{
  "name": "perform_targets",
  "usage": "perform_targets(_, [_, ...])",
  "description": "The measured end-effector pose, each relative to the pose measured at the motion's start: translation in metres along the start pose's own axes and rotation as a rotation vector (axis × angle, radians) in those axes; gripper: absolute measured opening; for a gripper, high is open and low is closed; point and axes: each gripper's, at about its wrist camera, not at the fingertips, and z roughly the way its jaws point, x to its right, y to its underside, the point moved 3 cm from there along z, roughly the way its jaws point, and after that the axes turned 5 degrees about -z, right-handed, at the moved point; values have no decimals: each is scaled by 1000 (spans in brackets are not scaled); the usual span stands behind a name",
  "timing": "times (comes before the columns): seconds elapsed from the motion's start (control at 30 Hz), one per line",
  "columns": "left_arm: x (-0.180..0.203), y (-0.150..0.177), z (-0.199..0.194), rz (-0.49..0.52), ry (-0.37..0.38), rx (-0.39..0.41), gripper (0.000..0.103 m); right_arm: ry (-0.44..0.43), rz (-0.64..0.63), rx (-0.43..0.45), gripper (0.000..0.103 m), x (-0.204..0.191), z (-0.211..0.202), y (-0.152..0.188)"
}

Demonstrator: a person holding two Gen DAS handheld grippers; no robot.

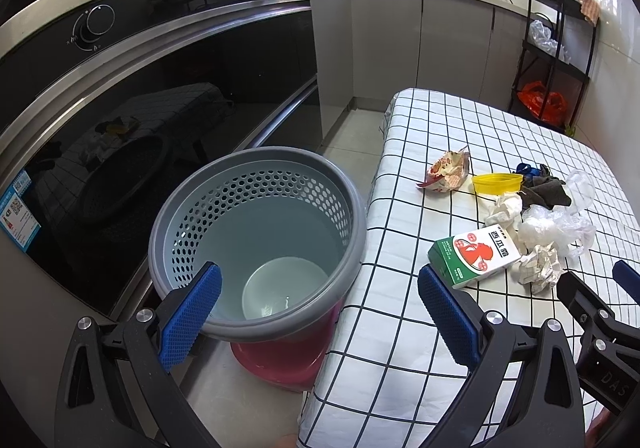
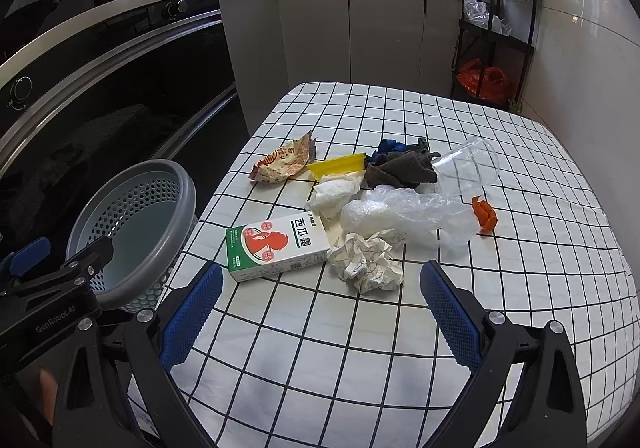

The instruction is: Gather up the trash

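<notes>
A grey perforated bin [image 1: 256,240] stands on a red base beside the checked table [image 1: 400,328]; a white bowl [image 1: 284,286] lies in it. Trash lies on the table: a green-and-white carton [image 2: 276,246], crumpled paper [image 2: 368,260], clear plastic film [image 2: 404,214], white tissue [image 2: 334,190], a snack wrapper [image 2: 282,164], a yellow lid [image 2: 338,164], a grey cloth [image 2: 400,168], a clear cup [image 2: 468,168] and an orange scrap [image 2: 484,216]. My left gripper [image 1: 318,312] is open and empty above the bin's near rim. My right gripper [image 2: 320,308] is open and empty, just short of the carton and paper.
A black oven front [image 1: 140,108] and steel counter run along the left. Grey cabinets and a sink stand at the back. A black shelf rack [image 2: 496,28] with bags stands at the back right. The bin also shows in the right wrist view [image 2: 136,224].
</notes>
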Motion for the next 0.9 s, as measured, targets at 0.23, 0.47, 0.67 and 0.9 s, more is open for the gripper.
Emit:
perform_targets(0.23, [13,4,10,11,24,-21,97,1,32,8,95,40,-5,12])
perform_targets(0.47, [39,8,20,56,86,-39,97,-8,66,-1,95,84,-4,25])
perform_targets(0.67, [62,2,24,112,119,-41,96,36,89,-45,95,121,0,34])
perform_targets(0.9, [85,-9,39,139,159,-23,96,117,132,-65,95,168,17,25])
